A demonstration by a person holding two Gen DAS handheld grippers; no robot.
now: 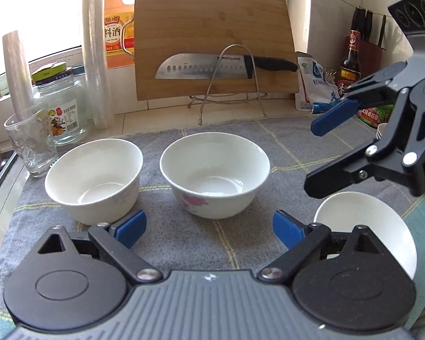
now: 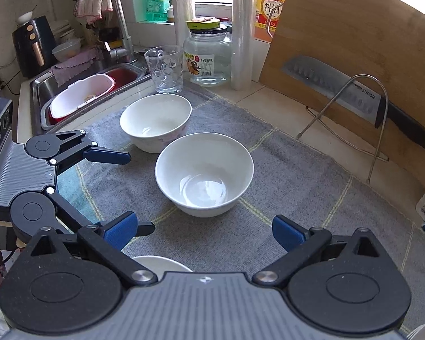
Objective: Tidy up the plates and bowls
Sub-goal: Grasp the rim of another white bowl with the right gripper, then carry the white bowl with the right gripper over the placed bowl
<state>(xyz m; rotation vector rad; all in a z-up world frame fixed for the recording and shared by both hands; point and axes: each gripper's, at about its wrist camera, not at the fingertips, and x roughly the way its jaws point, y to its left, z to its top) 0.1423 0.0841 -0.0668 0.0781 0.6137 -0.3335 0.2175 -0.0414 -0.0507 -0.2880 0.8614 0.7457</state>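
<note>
1. A grey checked cloth (image 1: 184, 243) covers the kitchen surface, and three white ceramic bowls stand upright on it, all empty
2. The white bowl nearest the sink (image 1: 95, 180) (image 2: 155, 121) sits at the left of the left wrist view, just beside a clear patterned drinking glass (image 1: 31, 144) (image 2: 165, 68)
3. The white bowl with a pink flower print (image 1: 214, 174) (image 2: 204, 174) stands in the middle of the cloth, near the first bowl but not touching it
4. A third plain white bowl (image 1: 368, 226) (image 2: 163, 263) lies at the near right of the cloth, partly hidden behind the gripper bodies in both views
5. The left gripper (image 1: 209, 228) (image 2: 140, 192) hovers low over the cloth before the flower-print bowl, its blue-padded jaws wide apart and holding nothing
6. The right gripper (image 2: 205, 232) (image 1: 316, 160) hangs above the third bowl, its jaws likewise spread wide and empty
7. Behind the cloth a bamboo cutting board (image 1: 212, 42) (image 2: 354, 65) leans on a wire rack (image 1: 232, 85), with a black-handled kitchen knife (image 1: 221, 66) (image 2: 359, 96) resting across it
8. A glass jar with a green lid (image 1: 59, 107) (image 2: 208, 53) and an orange bottle of cooking wine (image 1: 117, 28) stand along the window side
9. A steel sink (image 2: 42, 85) holding a pink-rimmed white basin (image 2: 82, 96) lies beyond the cloth's far left edge in the right wrist view
</note>
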